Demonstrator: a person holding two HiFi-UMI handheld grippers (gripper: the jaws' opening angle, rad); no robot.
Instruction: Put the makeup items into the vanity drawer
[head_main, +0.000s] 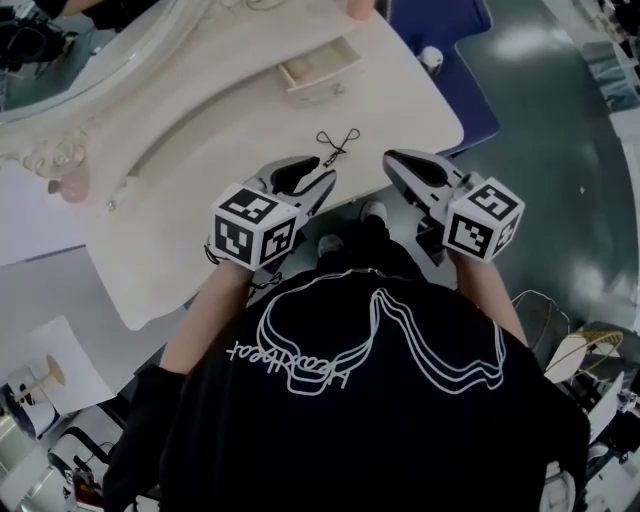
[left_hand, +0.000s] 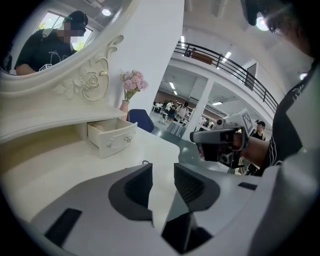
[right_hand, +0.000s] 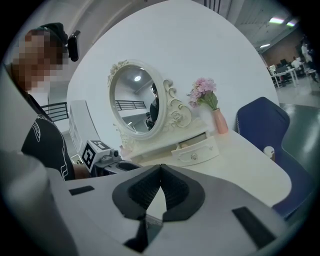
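The vanity's small white drawer (head_main: 320, 68) stands pulled open at the back of the cream table (head_main: 200, 170); it also shows in the left gripper view (left_hand: 112, 137) and the right gripper view (right_hand: 197, 150). A thin black looped cord (head_main: 338, 143) lies on the table in front of it. My left gripper (head_main: 322, 178) hovers over the table's front edge just short of the cord, its jaws open and empty (left_hand: 163, 175). To its right, off the edge of the table, my right gripper (head_main: 392, 160) is shut with nothing in it (right_hand: 160, 170). No makeup item is clearly visible.
An oval mirror (right_hand: 137, 100) in an ornate white frame rises behind the drawer. A pink vase of flowers (right_hand: 212, 107) stands beside it. A blue chair (head_main: 440, 40) sits past the table's right end. A small pink object (head_main: 70, 185) rests at the far left.
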